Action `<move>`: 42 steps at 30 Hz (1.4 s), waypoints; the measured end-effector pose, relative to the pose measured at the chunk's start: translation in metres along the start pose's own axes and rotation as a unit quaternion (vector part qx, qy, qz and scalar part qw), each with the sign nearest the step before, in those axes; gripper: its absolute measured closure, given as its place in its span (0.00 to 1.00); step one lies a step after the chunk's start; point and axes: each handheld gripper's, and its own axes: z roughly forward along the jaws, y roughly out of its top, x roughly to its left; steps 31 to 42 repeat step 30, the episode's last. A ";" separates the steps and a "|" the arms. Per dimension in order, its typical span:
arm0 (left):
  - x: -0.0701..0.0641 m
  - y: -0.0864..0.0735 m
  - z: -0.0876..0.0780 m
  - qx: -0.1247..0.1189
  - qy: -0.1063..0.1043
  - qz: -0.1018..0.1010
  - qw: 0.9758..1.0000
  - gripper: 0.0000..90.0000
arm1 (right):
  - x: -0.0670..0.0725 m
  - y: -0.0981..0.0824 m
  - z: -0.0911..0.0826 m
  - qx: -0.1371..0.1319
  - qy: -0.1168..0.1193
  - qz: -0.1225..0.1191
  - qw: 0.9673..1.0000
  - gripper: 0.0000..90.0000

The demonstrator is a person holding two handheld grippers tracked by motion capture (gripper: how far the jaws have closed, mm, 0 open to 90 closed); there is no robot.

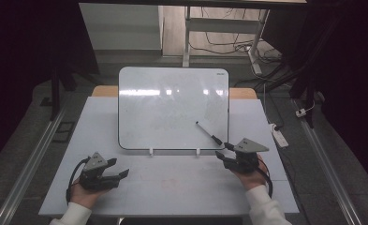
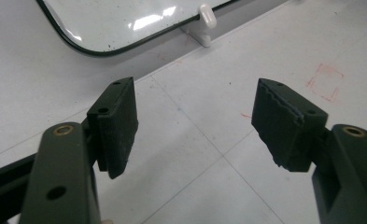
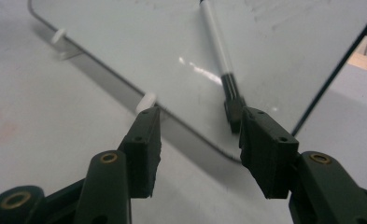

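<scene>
On the whiteboard (image 1: 172, 108), toward its five o'clock corner, lies the marker (image 1: 209, 132), white barrel and black cap, slanting down the glossy face. At six o'clock of that corner the right gripper (image 1: 225, 149) hovers with jaws spread, nothing between them; the marker's black end sits just beyond the right jaw's tip. A clean pick would probably mean centring the slim, round barrel between the pads before closing. Over at seven o'clock the left gripper (image 1: 121, 174) rests on the matte white table (image 1: 181, 187), jaws apart and empty.
</scene>
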 end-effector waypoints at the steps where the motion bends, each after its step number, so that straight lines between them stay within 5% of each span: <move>1: 0.000 0.000 0.000 0.002 -0.002 0.001 1.000 0.35 | -0.001 -0.004 -0.005 0.000 0.004 -0.003 1.000 0.53; 12: 0.001 -0.001 0.002 0.005 -0.011 0.004 1.000 0.33 | -0.021 -0.049 -0.047 -0.008 0.016 0.010 1.000 0.53; 42: 0.002 -0.001 0.001 0.004 -0.012 0.008 1.000 0.33 | -0.024 -0.055 -0.040 0.001 0.020 0.015 1.000 0.52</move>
